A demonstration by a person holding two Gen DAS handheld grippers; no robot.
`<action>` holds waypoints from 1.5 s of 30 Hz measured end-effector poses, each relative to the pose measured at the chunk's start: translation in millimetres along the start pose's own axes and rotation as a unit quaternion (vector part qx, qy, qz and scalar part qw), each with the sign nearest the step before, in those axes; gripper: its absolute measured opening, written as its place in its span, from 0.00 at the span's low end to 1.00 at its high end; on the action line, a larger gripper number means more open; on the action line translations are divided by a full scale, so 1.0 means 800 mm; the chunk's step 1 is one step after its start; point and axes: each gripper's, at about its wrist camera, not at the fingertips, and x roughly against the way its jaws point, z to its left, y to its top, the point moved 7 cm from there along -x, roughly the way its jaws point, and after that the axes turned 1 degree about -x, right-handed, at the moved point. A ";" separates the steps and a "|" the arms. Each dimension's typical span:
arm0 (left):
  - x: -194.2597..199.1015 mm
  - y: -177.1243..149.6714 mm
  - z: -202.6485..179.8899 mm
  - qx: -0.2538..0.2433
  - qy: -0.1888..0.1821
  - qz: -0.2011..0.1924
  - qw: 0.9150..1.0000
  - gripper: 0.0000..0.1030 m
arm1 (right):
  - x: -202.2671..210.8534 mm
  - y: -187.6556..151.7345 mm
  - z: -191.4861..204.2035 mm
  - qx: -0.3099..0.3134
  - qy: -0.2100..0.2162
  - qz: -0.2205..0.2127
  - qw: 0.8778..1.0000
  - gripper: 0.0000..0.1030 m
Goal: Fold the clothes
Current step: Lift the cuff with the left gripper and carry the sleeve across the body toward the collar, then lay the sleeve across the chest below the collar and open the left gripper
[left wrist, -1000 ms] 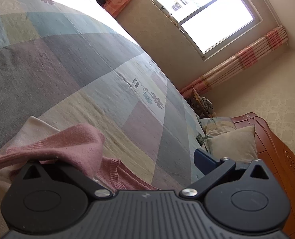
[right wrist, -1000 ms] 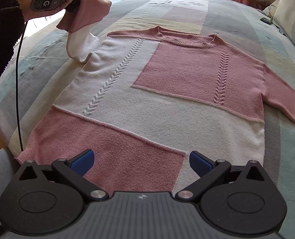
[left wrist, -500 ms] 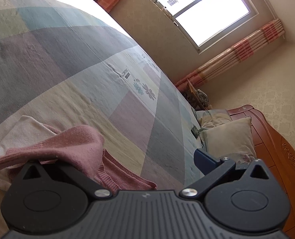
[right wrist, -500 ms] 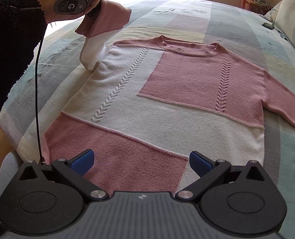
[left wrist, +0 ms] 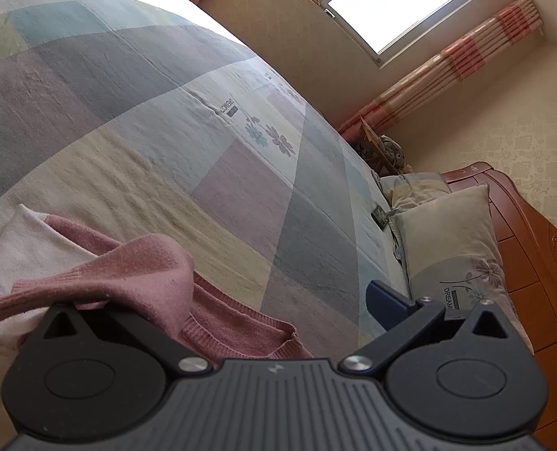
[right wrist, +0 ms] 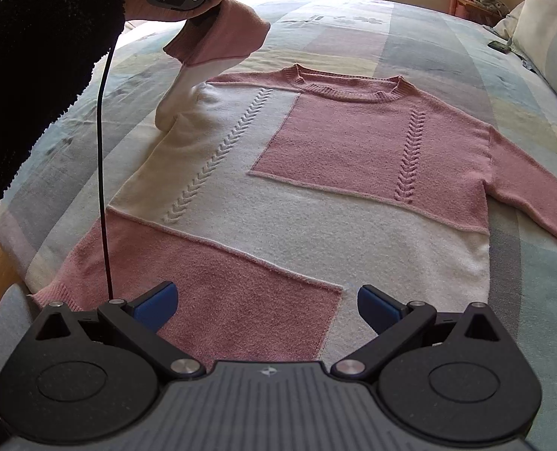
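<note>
A pink and white knit sweater [right wrist: 316, 206] lies flat, front up, on the bed, neck at the far end. Its left sleeve [right wrist: 218, 41] is lifted off the bed by my left gripper [right wrist: 199, 18], which a hand holds above the shoulder. In the left wrist view the pink cuff [left wrist: 139, 274] drapes over and hides the left finger, and the right finger [left wrist: 387, 304] stands far off, so the jaws are apart. My right gripper [right wrist: 265, 302] hovers open over the hem, nothing between its fingers. The right sleeve [right wrist: 534, 199] lies spread out flat.
A patchwork bedspread [right wrist: 353, 37] covers the bed. Pillows [right wrist: 549, 45] and a small dark object [right wrist: 498, 46] sit at the right, against a wooden headboard [left wrist: 522, 244]. A black cable [right wrist: 103, 150] hangs from the left gripper across the hem. A person's black fuzzy sleeve [right wrist: 34, 75] fills the left.
The left gripper has carried the sleeve cuff higher and inward, toward the sweater's chest. The right gripper has stayed open over the hem.
</note>
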 end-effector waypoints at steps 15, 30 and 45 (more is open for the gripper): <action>-0.050 -0.030 -0.041 -0.042 0.001 0.038 0.998 0.99 | -0.003 -0.007 -0.012 -0.007 -0.008 0.007 1.000 1.00; -0.109 -0.105 -0.047 -0.126 0.024 0.109 0.986 0.99 | -0.009 -0.012 -0.022 -0.015 -0.013 0.013 1.000 1.00; -0.106 -0.181 0.007 -0.159 -0.033 0.232 0.959 0.99 | -0.010 -0.014 -0.027 -0.019 -0.017 0.014 1.000 1.00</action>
